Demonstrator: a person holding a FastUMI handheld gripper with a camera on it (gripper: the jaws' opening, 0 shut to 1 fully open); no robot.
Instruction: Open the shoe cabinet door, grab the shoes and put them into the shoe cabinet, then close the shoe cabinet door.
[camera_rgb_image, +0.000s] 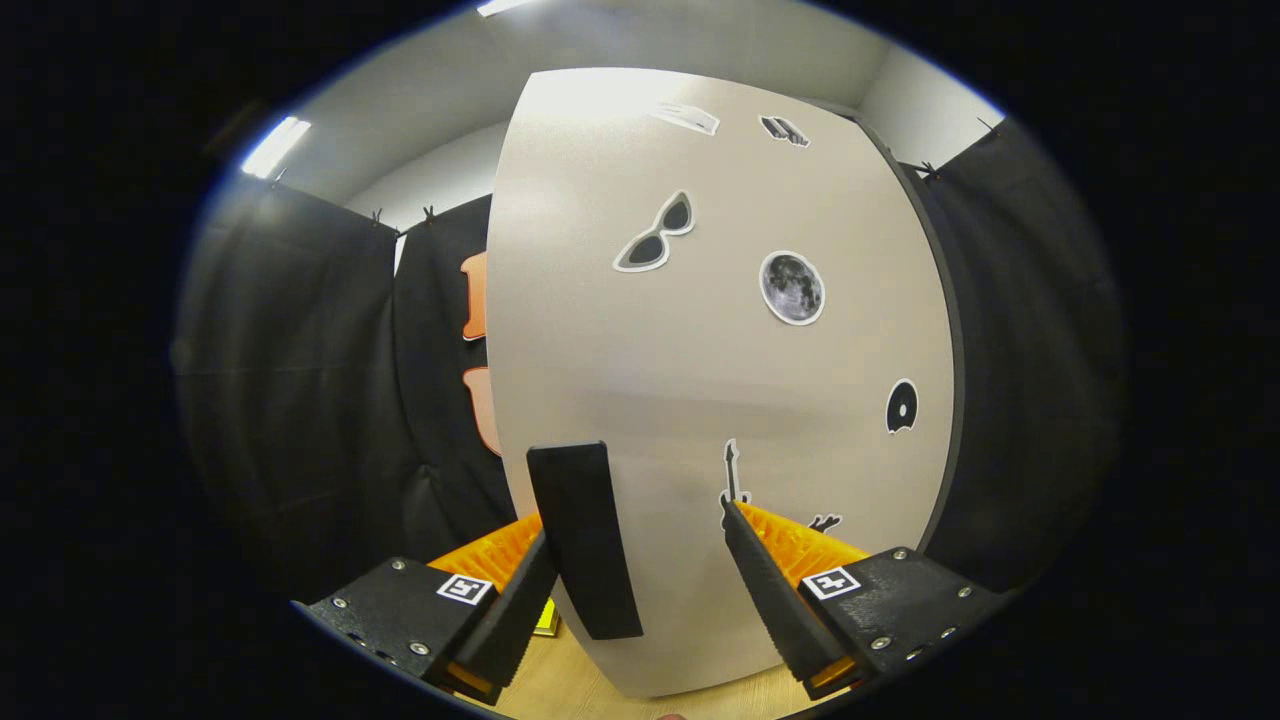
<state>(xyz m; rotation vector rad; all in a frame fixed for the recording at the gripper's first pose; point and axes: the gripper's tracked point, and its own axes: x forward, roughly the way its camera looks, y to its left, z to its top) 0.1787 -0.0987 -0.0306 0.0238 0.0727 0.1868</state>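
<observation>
The shoe cabinet door is a pale beige panel with several stickers, standing close in front of me. Its black vertical handle sits near the door's lower left edge. My gripper is open, fingers spread wide. The handle stands between them, right beside the left finger and well away from the right finger. Neither finger presses on it. I cannot tell whether the door is fully closed.
Black cloth walls hang to the left and right of the cabinet. A light wooden surface runs under the door, and a small yellow object lies on it by the left finger.
</observation>
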